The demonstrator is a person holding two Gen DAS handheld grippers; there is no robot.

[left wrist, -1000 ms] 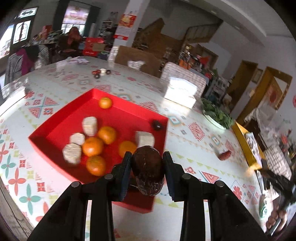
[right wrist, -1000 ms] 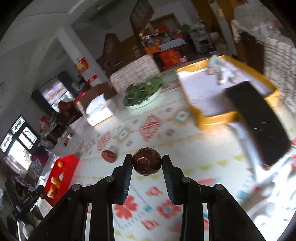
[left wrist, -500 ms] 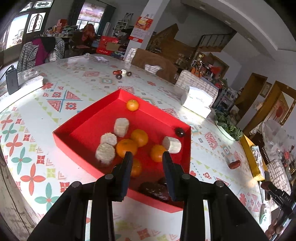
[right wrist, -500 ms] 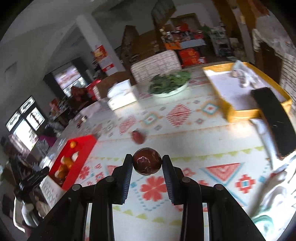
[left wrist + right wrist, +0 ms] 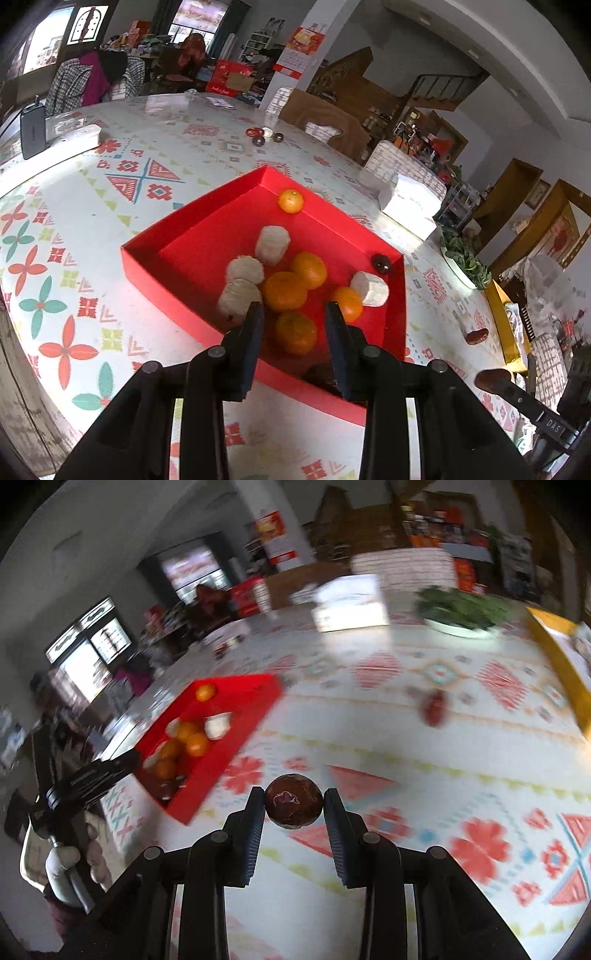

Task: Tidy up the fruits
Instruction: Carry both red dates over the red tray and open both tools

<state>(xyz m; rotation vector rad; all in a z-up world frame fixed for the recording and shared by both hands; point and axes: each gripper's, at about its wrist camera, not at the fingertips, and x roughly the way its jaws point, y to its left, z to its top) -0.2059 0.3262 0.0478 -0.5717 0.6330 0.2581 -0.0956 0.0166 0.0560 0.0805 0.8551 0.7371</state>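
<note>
The red tray (image 5: 192,236) holds several oranges (image 5: 284,291), white chunks (image 5: 273,240) and a small dark fruit (image 5: 381,263) in its far right corner. Another dark brown fruit (image 5: 320,373) lies in the near corner, partly hidden behind my left finger. My left gripper (image 5: 294,325) hovers over the tray's near edge, open, nothing between its pads. My right gripper (image 5: 294,805) is shut on a round dark brown fruit (image 5: 294,806) above the patterned tablecloth, right of the red tray (image 5: 236,698). A red date (image 5: 435,709) lies on the cloth beyond.
A white tissue box (image 5: 410,206), a bowl of greens (image 5: 461,258) and a yellow tray (image 5: 502,325) stand to the right of the red tray. Small dark items (image 5: 264,136) sit far back. A dark device (image 5: 33,129) rests at the left edge.
My left gripper let the dark fruit go into the tray's near corner and drew back, empty. The right gripper swung left toward the tray, still gripping its fruit.
</note>
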